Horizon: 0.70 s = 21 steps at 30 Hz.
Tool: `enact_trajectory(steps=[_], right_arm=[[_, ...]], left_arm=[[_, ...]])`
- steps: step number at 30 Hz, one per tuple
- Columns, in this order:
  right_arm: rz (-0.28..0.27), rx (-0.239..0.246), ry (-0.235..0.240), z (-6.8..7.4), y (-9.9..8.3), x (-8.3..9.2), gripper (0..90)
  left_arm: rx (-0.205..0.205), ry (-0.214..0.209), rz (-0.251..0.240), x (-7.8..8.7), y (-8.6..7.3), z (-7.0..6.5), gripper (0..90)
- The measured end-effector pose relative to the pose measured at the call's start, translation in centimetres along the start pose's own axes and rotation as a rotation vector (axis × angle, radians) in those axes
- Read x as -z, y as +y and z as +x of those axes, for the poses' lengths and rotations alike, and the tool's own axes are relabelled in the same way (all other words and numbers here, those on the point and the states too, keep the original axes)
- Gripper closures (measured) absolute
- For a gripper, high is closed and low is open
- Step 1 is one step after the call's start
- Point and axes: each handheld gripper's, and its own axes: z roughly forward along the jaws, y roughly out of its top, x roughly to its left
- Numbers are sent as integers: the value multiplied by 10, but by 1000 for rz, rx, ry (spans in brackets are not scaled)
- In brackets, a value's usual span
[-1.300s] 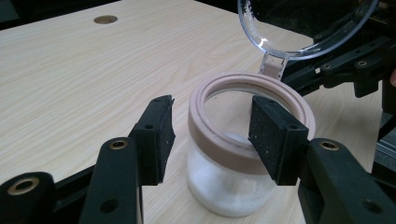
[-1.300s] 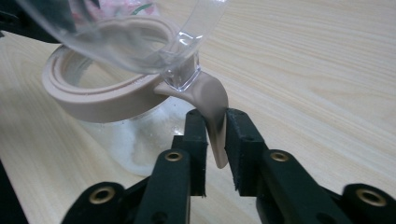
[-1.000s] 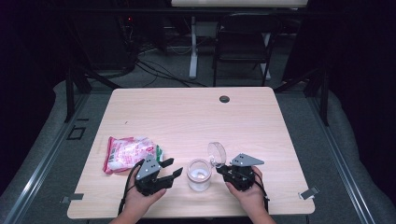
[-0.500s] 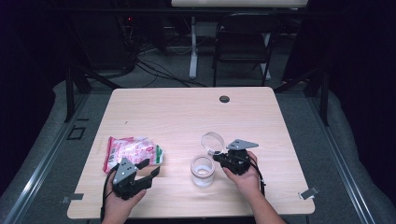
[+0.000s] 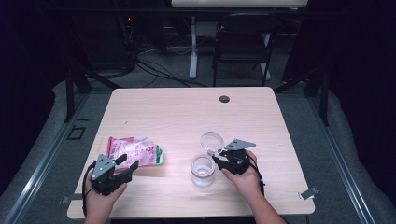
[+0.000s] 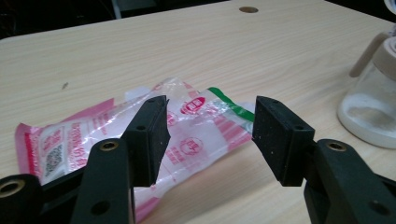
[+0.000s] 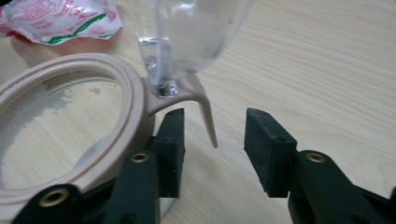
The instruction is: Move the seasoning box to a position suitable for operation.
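Nearby, crinkly pink plastic packet (image 6: 140, 135) beside round glass jar (image 5: 202, 171).

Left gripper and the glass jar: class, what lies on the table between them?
Nothing: the high view shows bare wood between the left gripper and the glass jar. The pink packet lies farther back, ahead of the gripper.
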Motion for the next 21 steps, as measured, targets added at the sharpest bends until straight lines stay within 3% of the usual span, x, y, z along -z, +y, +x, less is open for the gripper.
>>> enact_trajectory(steps=[5, 11, 15, 21], right_arm=[[7, -17, -10, -3, -4, 2, 563], [-6, -21, -23, -7, -8, 7, 563], [-9, -24, -26, -8, -10, 10, 561], [-22, -24, -32, -9, -13, 14, 560]], left_arm=[[-6, -3, -17, -2, 3, 4, 432], [-16, -29, 12, -10, 4, 6, 430], [-42, -74, 26, -14, 6, 4, 506], [-93, -99, 87, -25, 6, -6, 510]])
